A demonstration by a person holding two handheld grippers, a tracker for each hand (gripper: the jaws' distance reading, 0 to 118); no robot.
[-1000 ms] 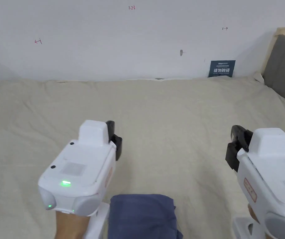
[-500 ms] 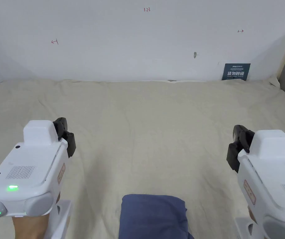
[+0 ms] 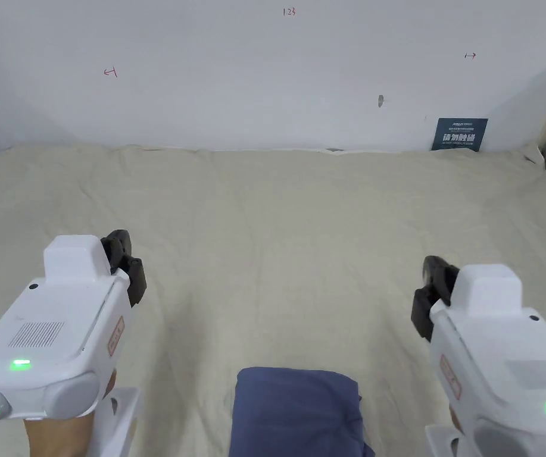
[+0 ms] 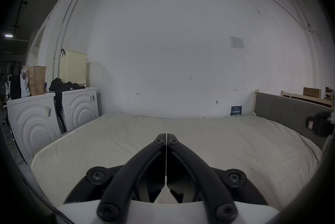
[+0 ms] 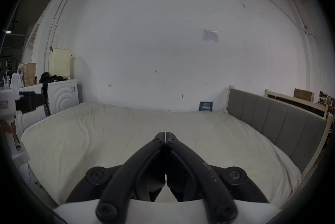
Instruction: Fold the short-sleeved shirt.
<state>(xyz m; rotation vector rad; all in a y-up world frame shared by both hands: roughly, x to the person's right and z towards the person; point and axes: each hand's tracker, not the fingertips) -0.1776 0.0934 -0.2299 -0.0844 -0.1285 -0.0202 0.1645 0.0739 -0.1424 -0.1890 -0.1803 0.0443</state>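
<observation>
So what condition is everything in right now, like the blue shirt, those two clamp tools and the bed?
Shirt: folded into a compact blue bundle, lying on the bed, untouched.
Left gripper: jaws shut, empty, held above the bed.
Right gripper: jaws shut, empty, held above the bed.
Bed: covered with a lightly wrinkled cream sheet.

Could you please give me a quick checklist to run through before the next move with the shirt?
1. Left claw empty, jaws shut: ok.
2. Right claw empty, jaws shut: ok.
3. Blue shirt lies as a compact folded bundle: ok.
4. Both claws held apart from the shirt: ok.
5. Bed sheet beyond the shirt free for working: ok.
6. Shirt's near edge tidy: cannot tell, cut off by the frame.
</observation>
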